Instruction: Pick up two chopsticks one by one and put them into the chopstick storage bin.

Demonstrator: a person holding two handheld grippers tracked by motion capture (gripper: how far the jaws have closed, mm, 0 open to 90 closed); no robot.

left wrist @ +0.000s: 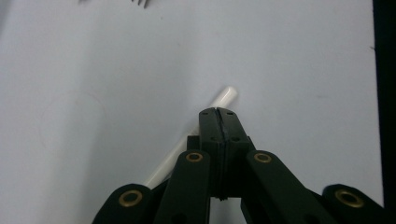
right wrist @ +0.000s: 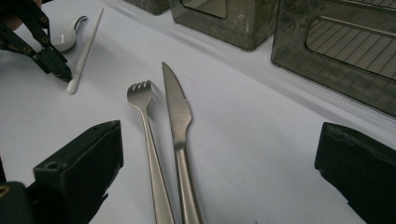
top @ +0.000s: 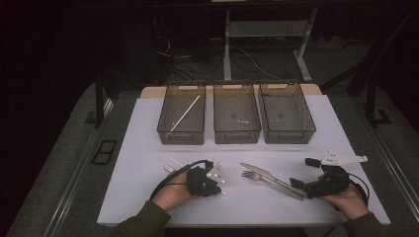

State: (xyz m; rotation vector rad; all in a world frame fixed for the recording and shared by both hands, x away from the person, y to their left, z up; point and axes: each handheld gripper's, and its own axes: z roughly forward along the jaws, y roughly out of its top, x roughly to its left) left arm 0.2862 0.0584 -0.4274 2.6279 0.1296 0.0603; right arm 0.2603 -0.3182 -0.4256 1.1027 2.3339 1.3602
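White plastic chopstick (left wrist: 205,120) lies flat on the tabletop (left wrist: 116,70), passing under the left gripper's (left wrist: 217,112) fingers, which are pressed together and empty, probably poised to pick it up. Right gripper (right wrist: 219,186) fingers stand wide, straddling the fork (right wrist: 148,135) and knife (right wrist: 177,116) handles.

Three bins in a row at the far side of the table (top: 138,163): left bin (top: 181,129), middle bin (top: 236,129), right bin (top: 287,131). One chopstick (top: 185,116) lies diagonally in the left bin.

Near side, left: left gripper (top: 216,188), resting on the table. A second chopstick (left wrist: 196,140) lies on the table under its jaws, tip poking out beyond them. A spoon (right wrist: 69,33) sits just left of that chopstick.

Near side, centre: fork (right wrist: 148,135) and knife (right wrist: 179,126) side by side, fork left of knife, handles running right and near toward the right gripper (top: 295,183). They lie between its jaws.
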